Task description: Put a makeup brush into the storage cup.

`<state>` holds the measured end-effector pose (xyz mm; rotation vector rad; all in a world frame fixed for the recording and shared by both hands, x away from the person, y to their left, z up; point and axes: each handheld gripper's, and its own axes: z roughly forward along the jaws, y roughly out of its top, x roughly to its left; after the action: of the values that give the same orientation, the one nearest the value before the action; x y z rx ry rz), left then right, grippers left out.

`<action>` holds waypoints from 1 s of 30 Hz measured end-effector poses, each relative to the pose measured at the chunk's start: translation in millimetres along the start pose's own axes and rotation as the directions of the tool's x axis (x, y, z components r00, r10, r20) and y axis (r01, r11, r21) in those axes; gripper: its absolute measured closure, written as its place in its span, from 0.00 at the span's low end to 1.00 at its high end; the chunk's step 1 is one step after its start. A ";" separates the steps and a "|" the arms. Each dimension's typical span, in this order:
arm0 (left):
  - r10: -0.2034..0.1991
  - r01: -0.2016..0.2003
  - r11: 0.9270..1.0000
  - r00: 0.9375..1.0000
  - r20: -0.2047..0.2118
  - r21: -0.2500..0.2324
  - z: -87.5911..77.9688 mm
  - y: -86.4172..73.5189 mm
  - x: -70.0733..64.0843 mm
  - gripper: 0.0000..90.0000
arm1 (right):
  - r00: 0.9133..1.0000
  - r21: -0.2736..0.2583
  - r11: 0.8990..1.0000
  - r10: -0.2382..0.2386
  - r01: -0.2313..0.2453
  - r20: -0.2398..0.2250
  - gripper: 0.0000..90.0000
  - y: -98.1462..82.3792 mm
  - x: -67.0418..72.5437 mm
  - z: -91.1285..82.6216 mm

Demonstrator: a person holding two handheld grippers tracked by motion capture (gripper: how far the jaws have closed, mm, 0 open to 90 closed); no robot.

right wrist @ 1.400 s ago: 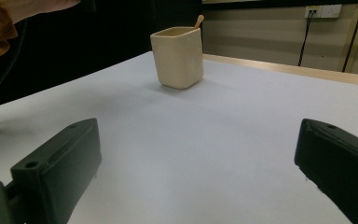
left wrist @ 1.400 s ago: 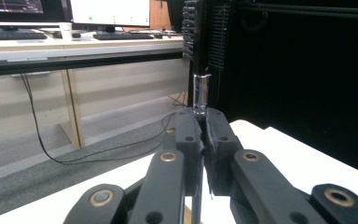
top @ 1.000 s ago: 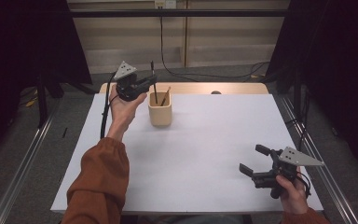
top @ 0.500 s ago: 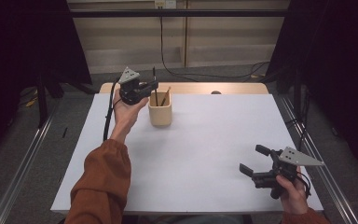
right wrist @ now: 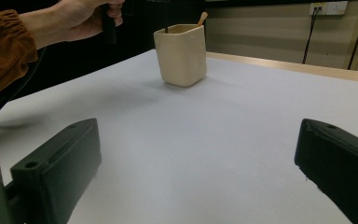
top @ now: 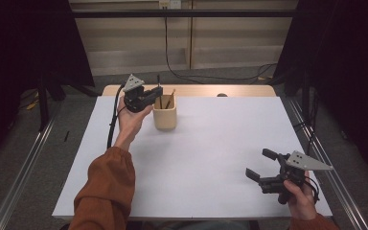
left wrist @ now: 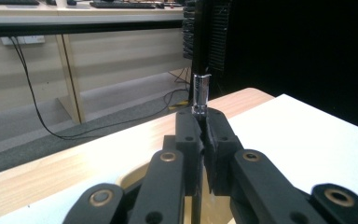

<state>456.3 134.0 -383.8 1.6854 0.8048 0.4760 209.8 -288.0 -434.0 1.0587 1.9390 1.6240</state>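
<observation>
— Lower now: the left gripper (top: pixel 154 92) has sunk toward the cup (top: pixel 165 114) with its pen (top: pixel 158 84); the right gripper (top: pixel 262 165) hasn't budged.

— High view, counts?

— One cup at the desk's (top: pixel 211 158) far left, two grippers, one pen upright over the cup, one wooden stick (top: pixel 171 98) inside. No writing readable.

— Left gripper view?

— The left gripper (left wrist: pixel 204 122) is clamped on the pen (left wrist: pixel 200 88); the pen's top is cut off and its lower end is hidden behind the jaws.

— Right gripper view?

— The right gripper (right wrist: pixel 198 158) has its jaws wide apart, nothing between. Cup (right wrist: pixel 181 53) beyond, the pen's tip (right wrist: pixel 166 23) dipping inside; the hand (right wrist: pixel 81 18) is cropped.
</observation>
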 end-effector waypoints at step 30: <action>0.007 -0.007 1.000 1.000 -0.004 0.016 6.4 -21.8 0.5 0.88 | 1.000 -0.004 1.000 0.006 -0.006 0.001 0.00 -0.6 0.1 0.4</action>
<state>455.3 132.5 -406.4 1.7027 0.8079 0.4791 209.8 -287.7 -434.6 1.0653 1.9330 1.6292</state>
